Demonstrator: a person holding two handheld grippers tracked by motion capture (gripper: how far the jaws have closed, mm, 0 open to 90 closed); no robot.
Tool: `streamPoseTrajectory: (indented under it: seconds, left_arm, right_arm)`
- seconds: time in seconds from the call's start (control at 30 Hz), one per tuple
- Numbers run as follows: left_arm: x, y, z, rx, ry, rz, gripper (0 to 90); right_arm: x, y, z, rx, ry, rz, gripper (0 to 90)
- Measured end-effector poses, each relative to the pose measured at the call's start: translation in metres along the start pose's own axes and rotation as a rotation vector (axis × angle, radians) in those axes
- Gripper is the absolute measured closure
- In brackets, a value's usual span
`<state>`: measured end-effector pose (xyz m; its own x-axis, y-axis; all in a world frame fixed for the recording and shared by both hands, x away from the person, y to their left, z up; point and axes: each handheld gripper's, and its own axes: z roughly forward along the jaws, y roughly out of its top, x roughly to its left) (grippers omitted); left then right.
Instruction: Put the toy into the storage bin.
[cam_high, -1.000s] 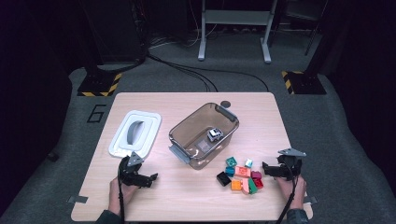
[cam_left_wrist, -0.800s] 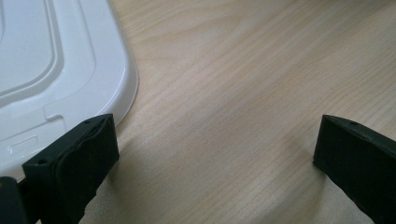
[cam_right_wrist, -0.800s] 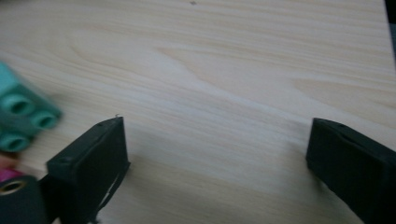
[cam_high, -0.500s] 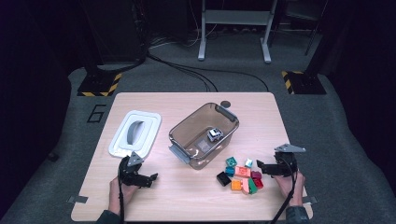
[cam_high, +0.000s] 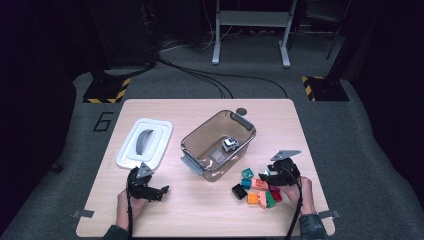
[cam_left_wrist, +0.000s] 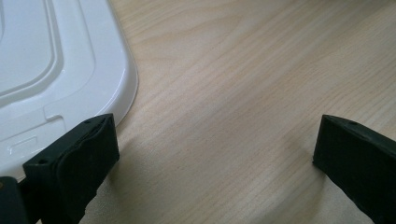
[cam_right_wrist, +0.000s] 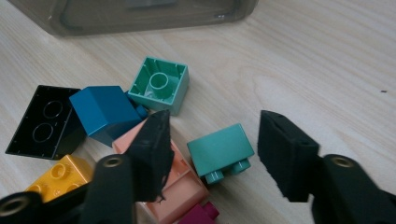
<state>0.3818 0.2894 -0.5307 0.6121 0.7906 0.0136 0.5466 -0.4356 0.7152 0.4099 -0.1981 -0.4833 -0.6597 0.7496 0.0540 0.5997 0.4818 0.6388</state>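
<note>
Looking down on a light wooden table (cam_high: 210, 215) with pale grain, set on a grey carpeted floor (cam_high: 350, 140) in a dark room; black cables (cam_high: 200, 75) run across the floor behind it, two yellow-and-black striped blocks (cam_high: 105, 90) sit at the far corners, a grey metal stand (cam_high: 250, 30) is at the back, a "6" is marked on the floor left of the table; clear brown bin (cam_high: 218, 145) mid-table holding a small white toy car (cam_high: 230, 144); white lid (cam_high: 145, 142) lies flat to its left; dark round disc (cam_high: 242, 111) near the far edge; pile of toy bricks (cam_high: 257, 187) on the near right side, just beside the bin; right gripper (cam_right_wrist: 210, 149) sits over the pile, its jaws have just been closing, now partly apart with a teal brick (cam_right_wrist: 220, 151) lying between them, pads not pressing it; black brick (cam_right_wrist: 44, 121), blue brick (cam_right_wrist: 105, 112), hollow teal brick (cam_right_wrist: 159, 84), orange-yellow brick (cam_right_wrist: 58, 175) and salmon brick (cam_right_wrist: 177, 186) around it; left gripper (cam_left_wrist: 215, 140) low over bare wood, jaws wide apart, nothing between, lid edge just beside one jaw.
</note>
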Motion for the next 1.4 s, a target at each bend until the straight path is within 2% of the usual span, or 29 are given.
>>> streamPoseTrajectory:
  seconds: [0.03, 0.1, 0.13, 0.4, 0.5, 0.53, 0.7, 0.8, 0.9, 0.97, 1.1, 1.13, 1.2, 1.27, 1.3, 1.4]
  left_arm:
    - [0.000, 0.000, 0.000, 0.001, 0.000, 0.002, 0.0]
    - [0.000, 0.000, 0.000, 0.002, 0.000, 0.003, 0.0]
    - [0.000, 0.000, 0.000, -0.005, 0.001, -0.007, 0.0]
    - [0.000, 0.000, 0.000, -0.004, 0.001, -0.005, 0.0]
    - [0.000, 0.000, 0.000, -0.005, 0.001, -0.006, 0.0]
    - [0.000, 0.000, 0.000, -0.005, 0.000, -0.004, 0.1]
    - [0.000, 0.000, 0.000, -0.004, 0.001, -0.004, 0.1]
    - [0.000, 0.000, 0.000, -0.004, 0.001, -0.004, 0.1]
    - [0.000, 0.000, 0.000, -0.005, 0.001, -0.004, 0.1]
    - [0.000, 0.000, 0.000, -0.004, 0.001, -0.004, 0.1]
    - [0.000, 0.000, 0.000, -0.004, 0.001, -0.003, 0.1]
    - [0.000, 0.000, 0.000, -0.005, 0.001, -0.003, 0.1]
    - [0.000, 0.000, 0.000, -0.004, 0.002, -0.004, 0.1]
    - [0.000, 0.000, 0.000, -0.005, 0.001, -0.004, 0.1]
    - [0.000, 0.000, 0.000, -0.004, 0.001, -0.003, 0.1]
    - [0.000, 0.000, 0.000, -0.005, 0.001, -0.004, 0.1]
  right_arm:
    - [-0.002, 0.000, 0.001, -0.002, -0.009, -0.005, 52.7]
    - [-0.004, -0.002, 0.003, 0.011, -0.003, 0.006, 54.4]
    - [-0.005, -0.003, 0.002, 0.011, -0.009, 0.019, 54.6]
    - [-0.007, -0.003, 0.001, 0.018, -0.039, 0.046, 54.9]
    - [-0.006, -0.003, 0.002, 0.017, -0.043, 0.039, 55.1]
    - [-0.008, -0.003, 0.002, 0.020, -0.035, 0.024, 54.9]
    - [-0.010, -0.003, 0.003, 0.017, -0.028, 0.049, 54.9]
    - [-0.011, -0.003, 0.003, 0.023, -0.032, 0.028, 55.4]
    - [-0.009, -0.001, 0.003, 0.023, -0.049, 0.056, 55.8]
    - [-0.011, -0.001, 0.003, 0.026, -0.059, 0.056, 56.0]
    - [-0.013, -0.001, 0.000, -0.008, -0.078, 0.085, 56.1]
    - [-0.013, -0.001, -0.002, -0.011, -0.069, 0.096, 56.2]
    - [-0.014, 0.001, -0.005, -0.029, -0.084, 0.101, 56.3]
    - [-0.017, 0.004, -0.008, -0.032, -0.080, 0.104, 56.4]
    - [-0.016, 0.006, -0.009, -0.042, -0.095, 0.122, 58.9]
    - [-0.018, 0.013, -0.015, -0.062, -0.110, 0.120, 59.0]
